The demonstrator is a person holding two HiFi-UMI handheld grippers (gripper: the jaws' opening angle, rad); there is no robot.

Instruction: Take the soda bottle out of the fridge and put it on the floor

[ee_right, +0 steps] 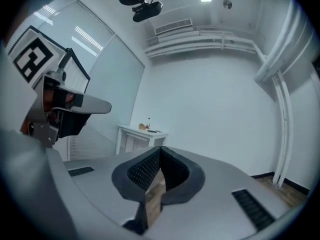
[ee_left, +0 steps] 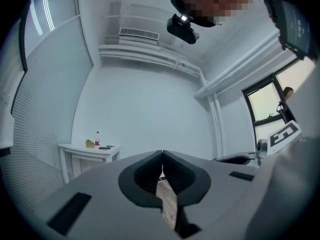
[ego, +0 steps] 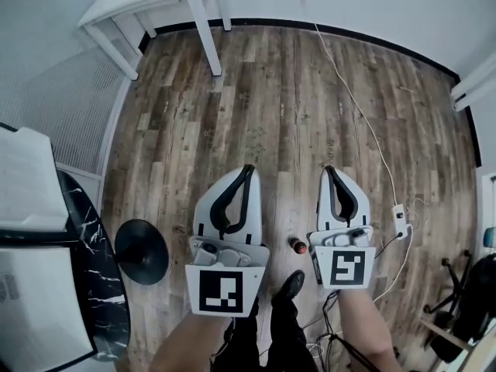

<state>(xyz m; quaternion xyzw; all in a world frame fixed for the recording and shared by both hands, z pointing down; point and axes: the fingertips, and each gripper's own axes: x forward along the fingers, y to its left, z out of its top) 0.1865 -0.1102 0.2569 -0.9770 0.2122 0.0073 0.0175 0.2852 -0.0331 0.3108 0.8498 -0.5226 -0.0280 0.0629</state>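
In the head view both grippers hang side by side over the wooden floor [ego: 287, 107]. My left gripper [ego: 247, 169] is shut, its tips touching with nothing between them; the left gripper view shows the same gripper [ee_left: 162, 158] shut and empty. My right gripper [ego: 329, 170] is shut and empty too, as the right gripper view of it [ee_right: 160, 151] confirms. A small dark round thing with a red top [ego: 299, 246] stands on the floor between the grippers' bases; whether it is the soda bottle I cannot tell. No fridge is clearly recognisable.
A white table [ego: 147, 2] stands at the far left wall, with a small red-capped bottle [ee_left: 97, 138] on it. At the left are a black marble-patterned top [ego: 97, 285] and a black round disc [ego: 141, 250]. A white cable [ego: 364, 118] runs to a power strip [ego: 401, 211]. A shoe [ego: 291, 285] is below.
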